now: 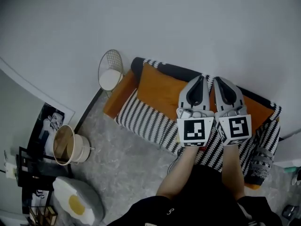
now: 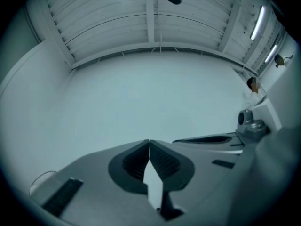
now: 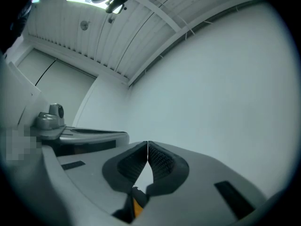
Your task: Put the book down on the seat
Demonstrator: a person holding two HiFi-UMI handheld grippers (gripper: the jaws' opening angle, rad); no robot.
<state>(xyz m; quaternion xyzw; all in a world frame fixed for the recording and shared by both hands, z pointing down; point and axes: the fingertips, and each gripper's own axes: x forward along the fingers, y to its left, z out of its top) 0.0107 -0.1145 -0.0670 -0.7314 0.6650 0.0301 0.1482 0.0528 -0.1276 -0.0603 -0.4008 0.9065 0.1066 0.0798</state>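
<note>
Nearest me, my forearms (image 1: 183, 168) run up to the two marker cubes (image 1: 194, 131), which sit side by side. Just past them the left gripper (image 1: 202, 78) and the right gripper (image 1: 218, 79) are held close together over the right half of the sofa, both aimed at the wall.

In the left gripper view the fingers (image 2: 164, 161) are pressed tip to tip with nothing between them. Only pale wall shows through the slot behind the tips. The right gripper's fingers (image 3: 162, 161) are closed the same way and are also empty. A sliver of orange low in that slot is, I'd guess, the cushion below.

Under the grippers lies the orange seat (image 1: 157, 91), with a striped throw (image 1: 143, 119) draped over its front edge. Beyond its left end a wire basket (image 1: 110, 69) stands against the wall (image 1: 188, 22).

I can't find the book in any view. It may be hidden under my grippers, but I can't tell.

I expect a book to be stiff and flat, with some weight and a fairly slick cover. Its pages will likely fan open if I pinch one corner. I'd take it near the spine, or clamp both covers shut from opposite edges, then lay it flat on the bare orange cushion.
</note>
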